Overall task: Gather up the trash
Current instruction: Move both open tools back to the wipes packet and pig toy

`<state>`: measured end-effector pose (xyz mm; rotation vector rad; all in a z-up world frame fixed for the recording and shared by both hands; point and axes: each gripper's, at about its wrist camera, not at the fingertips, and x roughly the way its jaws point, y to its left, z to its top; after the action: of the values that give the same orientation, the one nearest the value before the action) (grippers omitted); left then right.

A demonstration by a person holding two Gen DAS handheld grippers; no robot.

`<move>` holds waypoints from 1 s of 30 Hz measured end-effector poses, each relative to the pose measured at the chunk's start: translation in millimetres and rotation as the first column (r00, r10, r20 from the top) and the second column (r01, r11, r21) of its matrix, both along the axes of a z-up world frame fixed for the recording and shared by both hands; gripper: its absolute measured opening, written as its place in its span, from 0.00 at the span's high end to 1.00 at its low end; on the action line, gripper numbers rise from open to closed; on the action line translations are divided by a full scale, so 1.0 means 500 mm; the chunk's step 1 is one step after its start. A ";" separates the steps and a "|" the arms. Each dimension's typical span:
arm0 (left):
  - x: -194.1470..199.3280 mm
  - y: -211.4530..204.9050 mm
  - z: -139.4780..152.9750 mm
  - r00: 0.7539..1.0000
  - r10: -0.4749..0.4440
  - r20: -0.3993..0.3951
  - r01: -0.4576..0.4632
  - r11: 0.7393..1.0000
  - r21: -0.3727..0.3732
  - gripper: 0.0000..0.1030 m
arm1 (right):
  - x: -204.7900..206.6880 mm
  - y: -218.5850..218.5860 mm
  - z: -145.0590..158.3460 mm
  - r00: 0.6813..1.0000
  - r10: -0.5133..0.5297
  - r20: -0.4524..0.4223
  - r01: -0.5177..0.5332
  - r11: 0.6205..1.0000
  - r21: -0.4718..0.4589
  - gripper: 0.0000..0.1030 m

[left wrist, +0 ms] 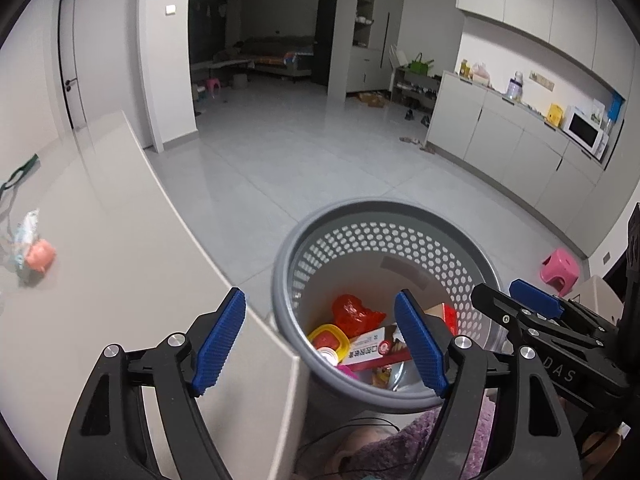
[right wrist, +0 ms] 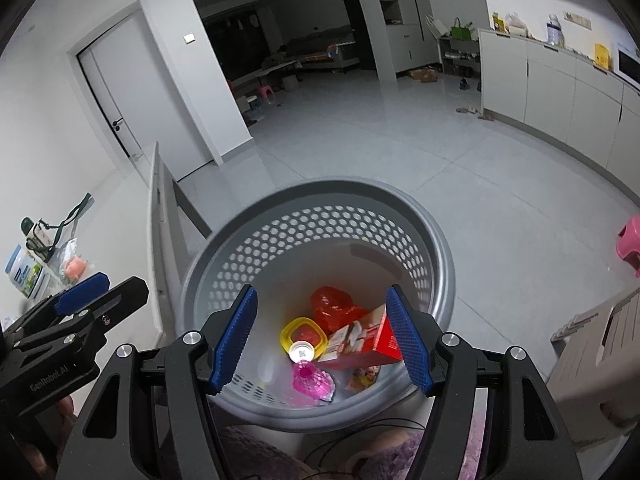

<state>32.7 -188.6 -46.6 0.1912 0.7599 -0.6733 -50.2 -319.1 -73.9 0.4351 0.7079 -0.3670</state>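
Grey floor tiles point(left wrist: 304, 160) filled the middle of both views, with a white door point(left wrist: 96, 60) at the upper left, a run of pale cabinets point(left wrist: 500, 140) along the right and a pink stool point(left wrist: 560, 268) at the right edge. Along the left side of the left wrist view ran a pale counter point(left wrist: 120, 260), and on it, near the left edge, lay a crumpled wrapper point(left wrist: 26, 236) touching a small pink thing point(left wrist: 40, 256) too blurred to name.

Beside the counter's near corner stood a grey perforated trash basket point(left wrist: 376, 236). Collected trash lay on its bottom: a red plastic bag point(right wrist: 332, 308), a yellow-rimmed lid point(right wrist: 304, 332) with a small round cap point(right wrist: 302, 351) against it, a red and white carton point(right wrist: 360, 340) lying flat, and a pink wrapper point(right wrist: 312, 380) nearest the camera.

Both tools pointed steeply down at the basket. The left gripper point(left wrist: 320, 340) hung in the lower centre of its view, straddling the counter corner and the basket rim, its blue pads point(left wrist: 220, 340) spread wide with nothing between them. The right gripper point(right wrist: 320, 336) hung directly above the basket's mouth, its jaws also wide and holding nothing; the trash showed between its pads point(right wrist: 408, 340) well below them. Each tool showed at the edge of the other's view, side by side. A purple fuzzy sleeve point(left wrist: 420, 440) filled the bottom edge.
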 end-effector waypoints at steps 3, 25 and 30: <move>-0.001 0.039 0.027 0.999 0.023 0.029 -0.023 1.000 -0.021 0.26 | 0.002 0.026 0.024 0.999 0.024 0.022 -0.023 1.000 -0.020 0.37; 0.089 0.347 0.198 0.917 0.326 0.231 -0.324 0.945 -0.049 0.23 | 0.205 0.267 0.190 0.914 0.368 0.171 -0.354 0.929 -0.110 0.34; 0.146 0.434 0.223 0.870 0.426 0.247 -0.426 0.903 -0.056 0.22 | 0.276 0.329 0.225 0.876 0.442 0.192 -0.425 0.897 -0.125 0.34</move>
<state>105.9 28.2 65.0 0.1007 0.5285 -0.2187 87.7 -154.7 38.7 0.2245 0.5558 0.0789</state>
